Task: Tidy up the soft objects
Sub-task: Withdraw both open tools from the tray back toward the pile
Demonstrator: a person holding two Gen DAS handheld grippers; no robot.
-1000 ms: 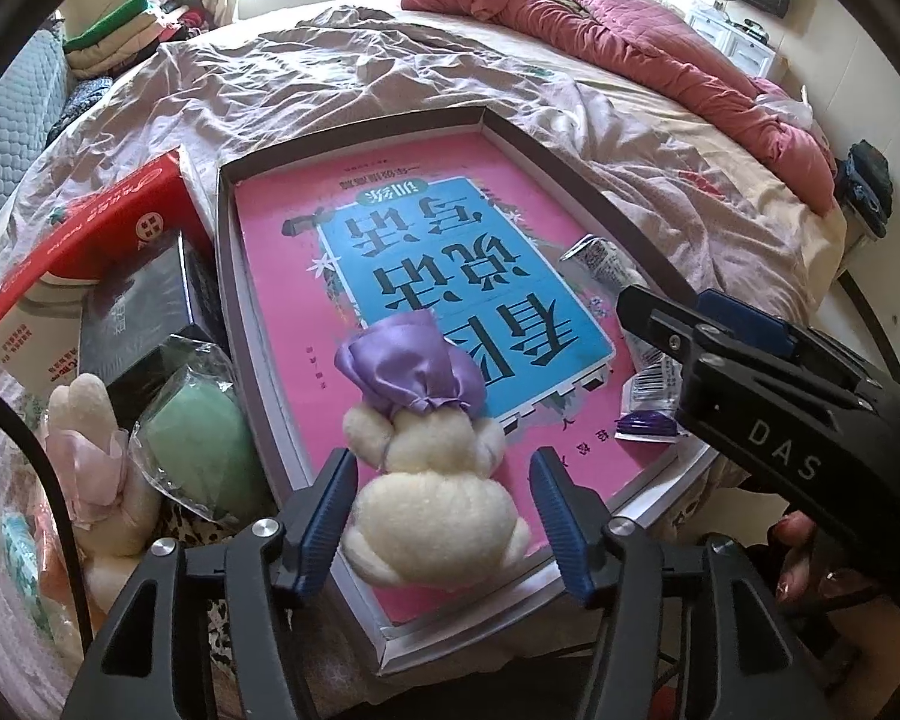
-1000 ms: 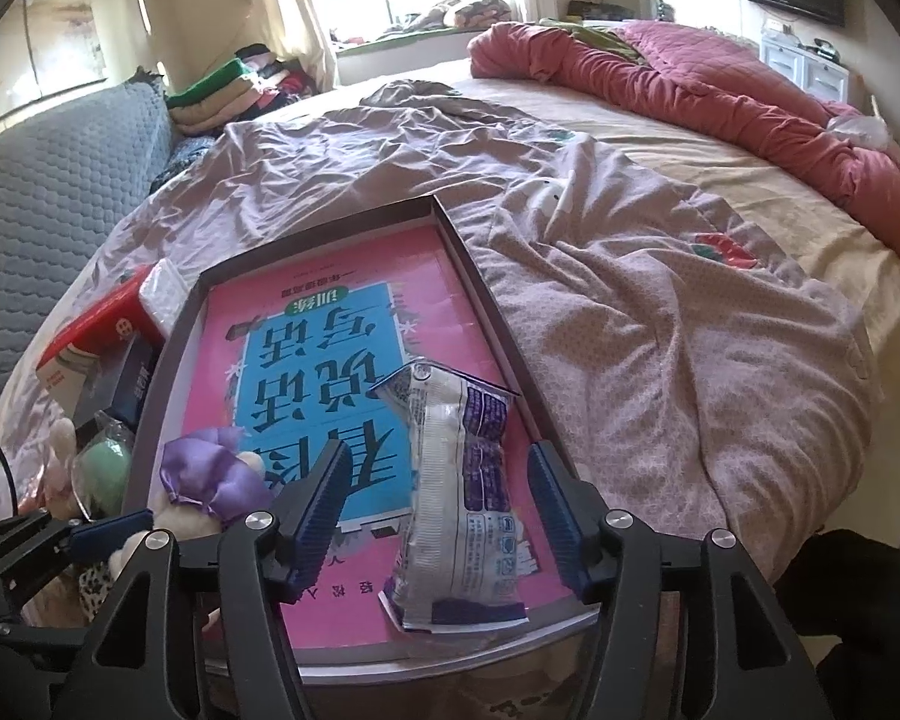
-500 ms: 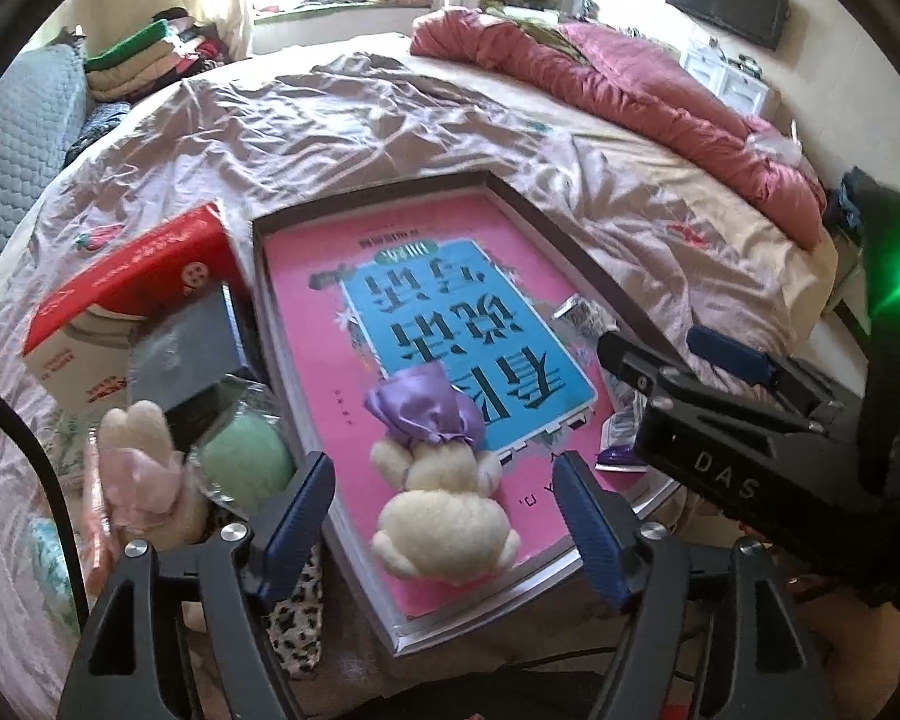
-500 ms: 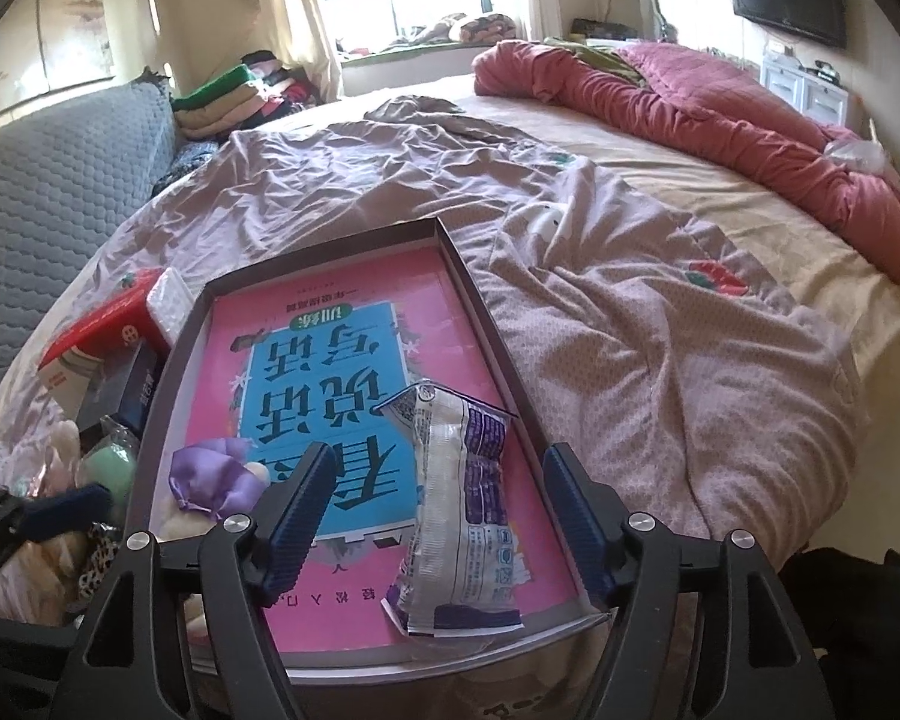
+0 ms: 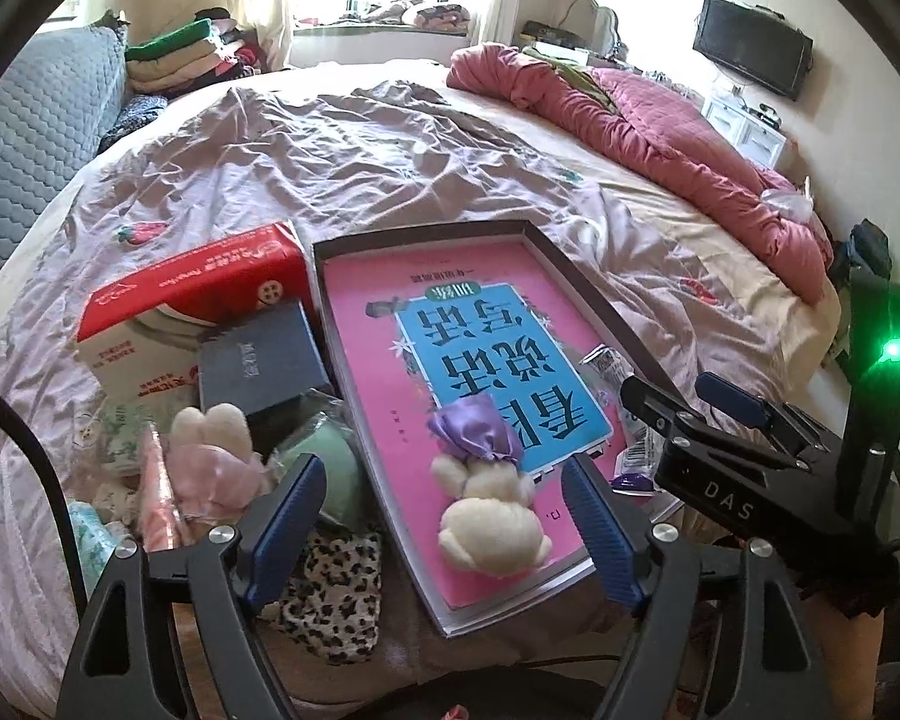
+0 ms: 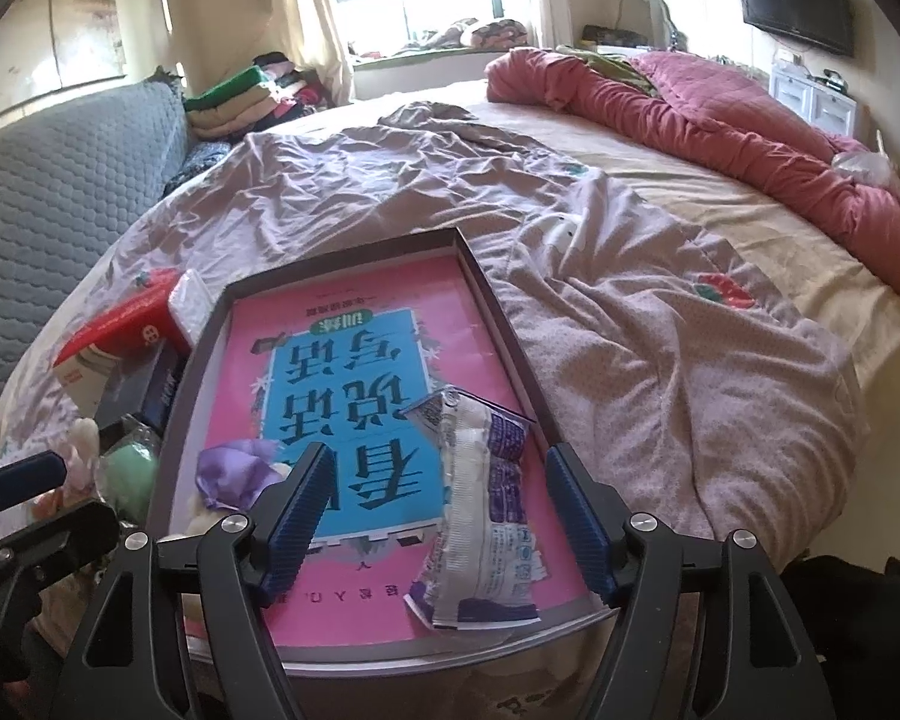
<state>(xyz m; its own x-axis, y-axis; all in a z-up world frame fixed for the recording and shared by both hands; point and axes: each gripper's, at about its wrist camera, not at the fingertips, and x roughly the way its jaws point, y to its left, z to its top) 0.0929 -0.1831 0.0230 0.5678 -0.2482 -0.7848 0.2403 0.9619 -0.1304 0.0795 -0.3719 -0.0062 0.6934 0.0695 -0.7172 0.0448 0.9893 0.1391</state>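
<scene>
Your left hand-held gripper (image 5: 444, 531) hangs just above the near end of the tray (image 5: 588, 291), its jaws apart and opening wider, with the plush (image 5: 489, 516) lying free between them and no pad pressing on it. Your right hand-held gripper (image 6: 435, 525) is likewise spread, with nothing clamped; the packet (image 6: 480, 516) lies flat in the gap, untouched. Both soft things look set down inside the tray on the pink book (image 5: 390, 324), so the step in hand reads as letting go and coming clear.

Lift each hand straight up and back along its own line before you swing sideways. The plush's purple bow (image 5: 474, 429) sticks up and its body sits close to the tray's near lip, so a sideways drag from a finger (image 5: 597, 519) could roll it over the edge. The packet is light and crinkled, so a brush from a pad would probably skid it across the glossy cover.

Just left of the tray, on the bed (image 5: 330, 138), more soft things wait: a second plush (image 5: 213, 450), a green pouch (image 5: 333, 480) and a leopard cloth (image 5: 333, 597). The green pouch is nearest your left fingers, so take it next, approaching from above. The dark box (image 5: 258, 360) and red carton (image 5: 192, 294) behind them are stiff, so leave them. Place new pieces toward the tray's far, bare end.
</scene>
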